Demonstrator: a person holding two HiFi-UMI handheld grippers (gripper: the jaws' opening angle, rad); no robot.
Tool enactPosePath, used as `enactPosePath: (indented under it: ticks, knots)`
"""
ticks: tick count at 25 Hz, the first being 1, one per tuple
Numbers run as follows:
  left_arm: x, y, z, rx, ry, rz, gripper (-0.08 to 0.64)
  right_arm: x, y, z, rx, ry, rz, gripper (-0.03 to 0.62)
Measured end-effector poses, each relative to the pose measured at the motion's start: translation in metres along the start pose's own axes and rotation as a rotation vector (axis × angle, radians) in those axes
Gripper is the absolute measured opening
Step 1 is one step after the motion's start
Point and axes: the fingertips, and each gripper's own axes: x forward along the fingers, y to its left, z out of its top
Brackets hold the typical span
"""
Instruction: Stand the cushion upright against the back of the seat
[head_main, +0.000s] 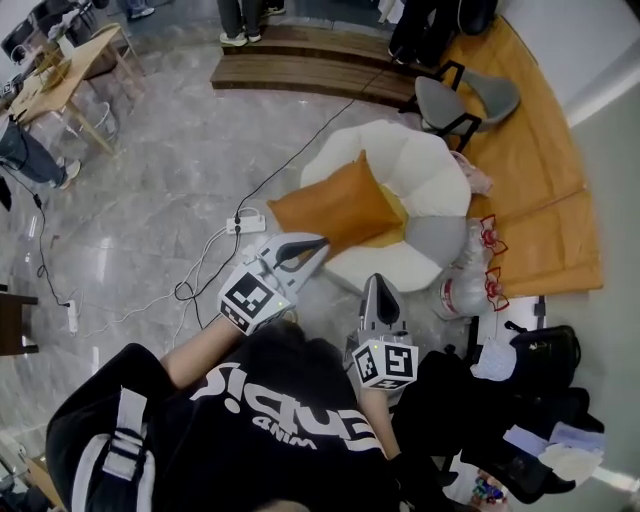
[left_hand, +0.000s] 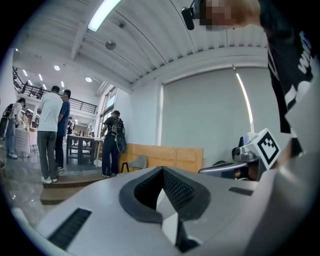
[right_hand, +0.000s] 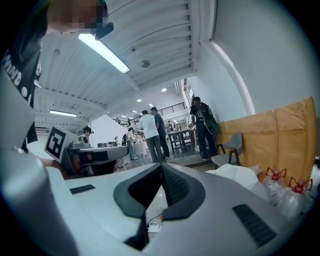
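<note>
An orange cushion lies tilted on the white rounded seat, overhanging its left edge. My left gripper is shut and empty, its tips just short of the cushion's near corner. My right gripper is shut and empty too, held level near the seat's front edge. In the left gripper view the jaws meet with nothing between them. In the right gripper view the jaws are also together, and the white seat shows to the right.
A grey cushion lies at the seat's right front. Two clear plastic bottles stand to its right. A white power strip and cables lie on the floor to the left. A grey chair stands behind. Bags are piled at right. People stand further off.
</note>
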Motion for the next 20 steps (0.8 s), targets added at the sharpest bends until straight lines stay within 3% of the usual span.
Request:
enactPosePath:
  ticks: [6,12,20]
  knots:
    - [0.018,0.024,0.016,-0.024,-0.009,-0.003,0.008,0.017,-0.009,0.008,-0.005,0.008,-0.030,0.020]
    - [0.046,0.047,0.010,0.002,-0.035,0.010,0.008,0.041,-0.033,0.012,-0.002,0.006,-0.037,0.020]
    - [0.096,0.068,0.015,-0.034,0.010,0.032,0.008,0.082,-0.074,0.025,-0.001,0.018,-0.017,0.020]
